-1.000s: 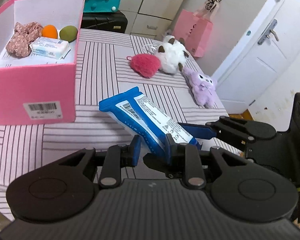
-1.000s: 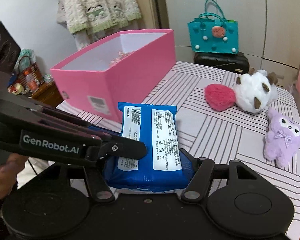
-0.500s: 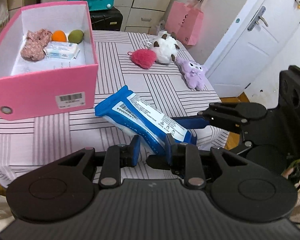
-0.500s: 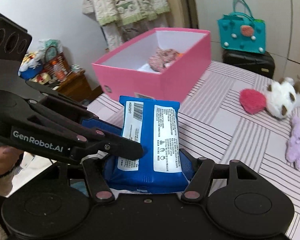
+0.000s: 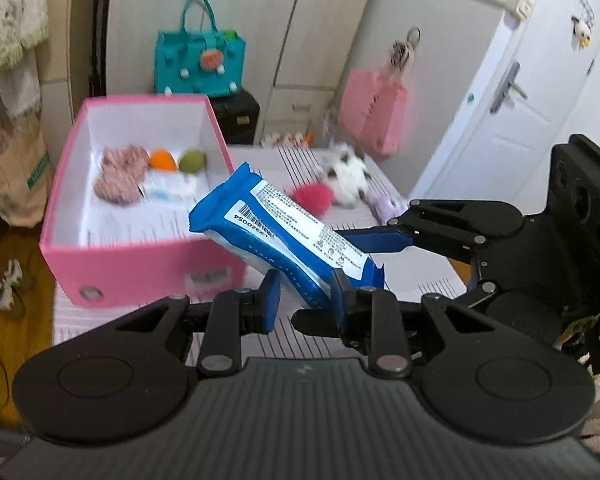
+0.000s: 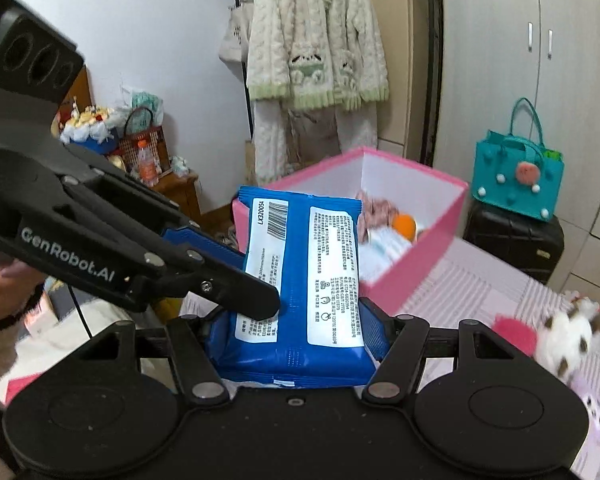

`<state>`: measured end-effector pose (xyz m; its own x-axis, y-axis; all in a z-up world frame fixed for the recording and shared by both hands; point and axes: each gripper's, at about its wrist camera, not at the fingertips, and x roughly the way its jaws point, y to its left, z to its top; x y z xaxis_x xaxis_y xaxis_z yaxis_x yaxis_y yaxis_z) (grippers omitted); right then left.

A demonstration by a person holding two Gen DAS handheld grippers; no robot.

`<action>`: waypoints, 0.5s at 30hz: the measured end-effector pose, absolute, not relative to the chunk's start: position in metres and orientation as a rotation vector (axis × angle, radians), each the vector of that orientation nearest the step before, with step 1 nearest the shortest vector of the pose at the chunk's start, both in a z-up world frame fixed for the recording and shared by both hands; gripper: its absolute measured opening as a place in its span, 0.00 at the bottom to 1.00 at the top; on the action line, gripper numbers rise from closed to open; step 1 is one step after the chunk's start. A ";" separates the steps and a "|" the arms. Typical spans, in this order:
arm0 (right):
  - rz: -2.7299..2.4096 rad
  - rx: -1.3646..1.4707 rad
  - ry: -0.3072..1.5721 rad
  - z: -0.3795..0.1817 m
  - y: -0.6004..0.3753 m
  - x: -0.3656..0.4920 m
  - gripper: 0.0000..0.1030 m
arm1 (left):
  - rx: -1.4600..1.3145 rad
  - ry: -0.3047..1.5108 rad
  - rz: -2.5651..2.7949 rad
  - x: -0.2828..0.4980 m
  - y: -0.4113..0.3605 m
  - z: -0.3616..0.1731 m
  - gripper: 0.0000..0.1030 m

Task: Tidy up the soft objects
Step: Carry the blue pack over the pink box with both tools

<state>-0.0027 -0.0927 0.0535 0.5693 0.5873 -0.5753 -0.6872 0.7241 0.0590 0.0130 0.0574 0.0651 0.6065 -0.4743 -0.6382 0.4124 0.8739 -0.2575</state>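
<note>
Your left gripper (image 5: 305, 300): fingers clamp the blue pack (image 5: 284, 236) | your right gripper (image 6: 296, 320): fingers grip its sides | pack: held in the air near the pink box (image 5: 140, 276)

blue pack (image 6: 300, 280), pink box (image 5: 140, 276), pink-striped tablecloth (image 6: 480, 280)

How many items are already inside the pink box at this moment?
4 visible in the pink box: a pink fabric piece at left, an orange ball, a green ball, and a white packet in front. The blue pack may hide more.
</note>
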 end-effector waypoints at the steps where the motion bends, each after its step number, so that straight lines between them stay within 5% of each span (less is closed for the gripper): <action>1: 0.756 -0.177 0.600 0.057 -0.091 0.004 0.68 | -0.091 0.750 -0.512 0.017 0.060 0.068 0.25; 15: 0.856 -0.260 0.601 0.065 -0.062 0.109 0.67 | -0.029 0.767 -0.459 0.109 0.083 0.084 0.24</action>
